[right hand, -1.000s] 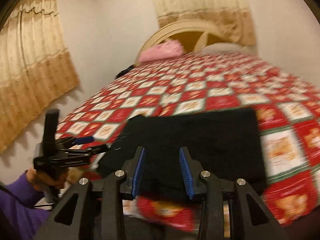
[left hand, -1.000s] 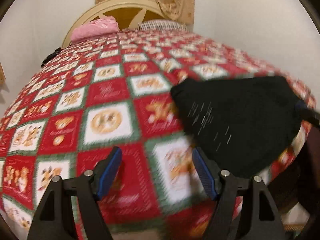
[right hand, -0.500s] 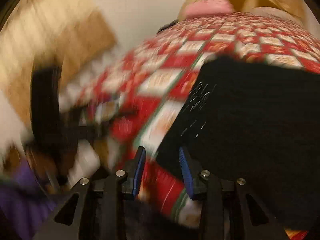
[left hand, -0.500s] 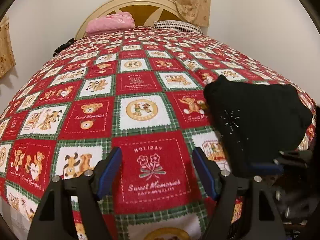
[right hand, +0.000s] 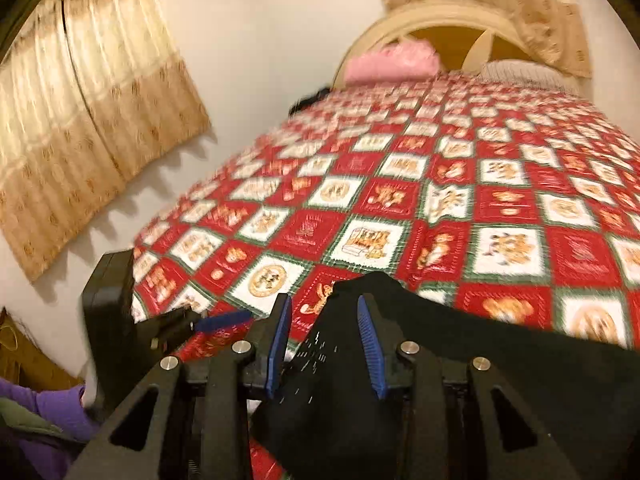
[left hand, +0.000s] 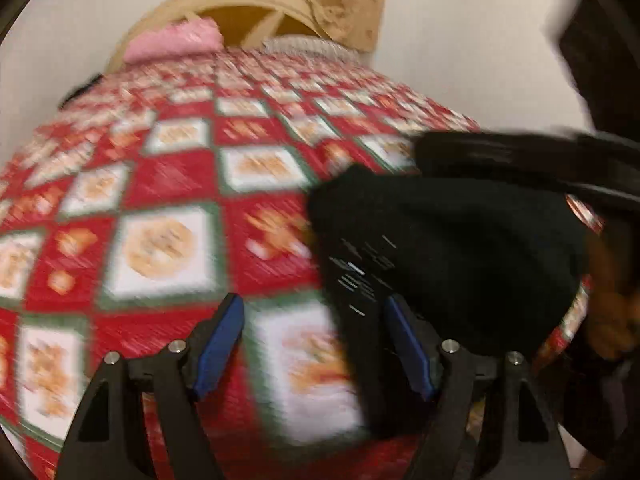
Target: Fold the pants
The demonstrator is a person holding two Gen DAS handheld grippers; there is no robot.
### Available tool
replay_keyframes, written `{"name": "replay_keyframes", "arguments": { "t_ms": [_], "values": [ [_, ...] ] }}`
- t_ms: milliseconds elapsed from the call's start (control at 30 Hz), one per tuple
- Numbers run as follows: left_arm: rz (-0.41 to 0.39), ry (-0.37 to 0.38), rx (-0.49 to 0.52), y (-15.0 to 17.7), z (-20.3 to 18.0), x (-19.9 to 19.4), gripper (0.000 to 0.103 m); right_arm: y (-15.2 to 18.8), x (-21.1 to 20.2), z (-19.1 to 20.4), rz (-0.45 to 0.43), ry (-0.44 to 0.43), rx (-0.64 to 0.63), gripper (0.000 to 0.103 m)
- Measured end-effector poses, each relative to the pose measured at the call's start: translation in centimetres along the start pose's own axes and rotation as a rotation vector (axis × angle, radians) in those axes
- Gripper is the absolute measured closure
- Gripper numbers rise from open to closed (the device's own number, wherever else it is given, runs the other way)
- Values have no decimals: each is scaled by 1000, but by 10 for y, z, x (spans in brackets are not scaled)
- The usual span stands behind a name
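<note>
We keep our right gripper half apart, its jaws either side of a raised corner of the one black pants, ready to grip. Our left gripper gapes empty over the quilt. Farther back lies one pink pillow.

Red patchwork quilt, pink pillow, cream headboard, perhaps beige curtains

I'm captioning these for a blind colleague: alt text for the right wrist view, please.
Black pants lie folded on a red-and-white patchwork bedspread, a corner between the right gripper's blue pads. The left gripper hovers at left.
</note>
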State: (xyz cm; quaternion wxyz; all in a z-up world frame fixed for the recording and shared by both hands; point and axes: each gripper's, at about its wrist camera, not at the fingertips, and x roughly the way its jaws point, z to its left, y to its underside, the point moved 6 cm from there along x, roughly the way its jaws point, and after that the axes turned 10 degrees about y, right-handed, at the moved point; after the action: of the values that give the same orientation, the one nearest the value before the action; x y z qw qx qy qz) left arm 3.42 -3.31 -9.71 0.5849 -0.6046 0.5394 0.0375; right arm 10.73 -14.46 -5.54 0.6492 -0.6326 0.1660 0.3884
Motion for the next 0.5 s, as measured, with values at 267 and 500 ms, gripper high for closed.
{"name": "replay_keyframes", "arguments": {
  "t_ms": [267, 500],
  "values": [
    [10, 32, 192, 24, -50, 5, 55, 9, 77, -1, 245, 128, -121, 66],
    [24, 50, 227, 29, -59, 0, 58, -11, 91, -43, 234, 179, 128, 67]
  ]
}}
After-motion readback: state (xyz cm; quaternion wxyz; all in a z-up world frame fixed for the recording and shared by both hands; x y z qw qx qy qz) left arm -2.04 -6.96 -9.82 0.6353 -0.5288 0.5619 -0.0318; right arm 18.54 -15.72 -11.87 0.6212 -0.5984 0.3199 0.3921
